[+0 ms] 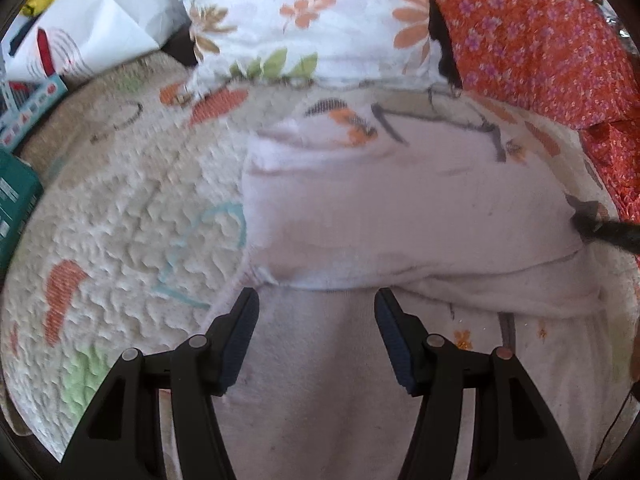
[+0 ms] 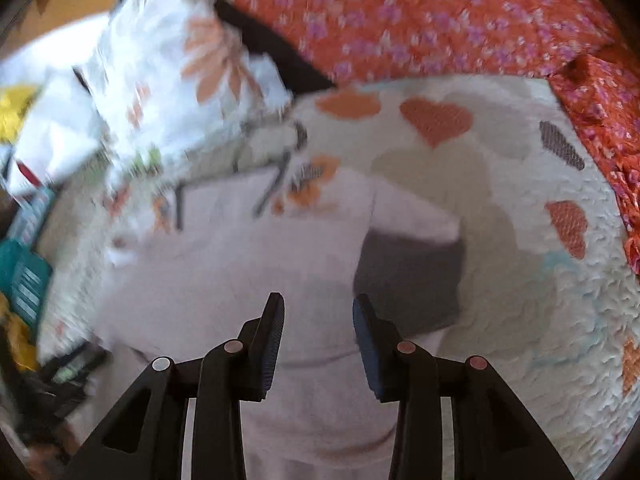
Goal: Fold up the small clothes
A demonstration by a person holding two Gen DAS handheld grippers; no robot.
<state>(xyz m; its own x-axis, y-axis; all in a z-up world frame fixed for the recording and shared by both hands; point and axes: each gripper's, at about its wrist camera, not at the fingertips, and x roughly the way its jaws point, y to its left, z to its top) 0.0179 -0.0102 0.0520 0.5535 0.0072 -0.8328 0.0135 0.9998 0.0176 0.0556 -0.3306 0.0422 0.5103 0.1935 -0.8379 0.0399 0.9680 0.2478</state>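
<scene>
Left gripper (image 1: 316,304): fingers spread wide, nothing between them, poised over the near part of a pale pink garment (image 1: 400,216). Right gripper (image 2: 318,312): fingers parted with a narrower gap, likewise holding nothing, also above the garment (image 2: 240,280).

The garment lies on a quilt (image 1: 120,220) printed with orange hearts, green patches and blue outlines. In the left view a folded upper layer sits across the garment, its lower edge just ahead of the fingertips. A dark thing at that view's right edge touches the garment's right side; whether it is the other gripper cannot be told. In the right view a grey panel (image 2: 412,276) shows just right of the right fingertip, where the cloth is turned.

Beyond the garment: a white floral cloth (image 1: 304,20) and an orange floral cloth (image 1: 532,40), both on the quilt's far side. At the left view's edge: a white bag (image 1: 100,28) and a teal box (image 1: 16,204). The right view is motion-blurred.
</scene>
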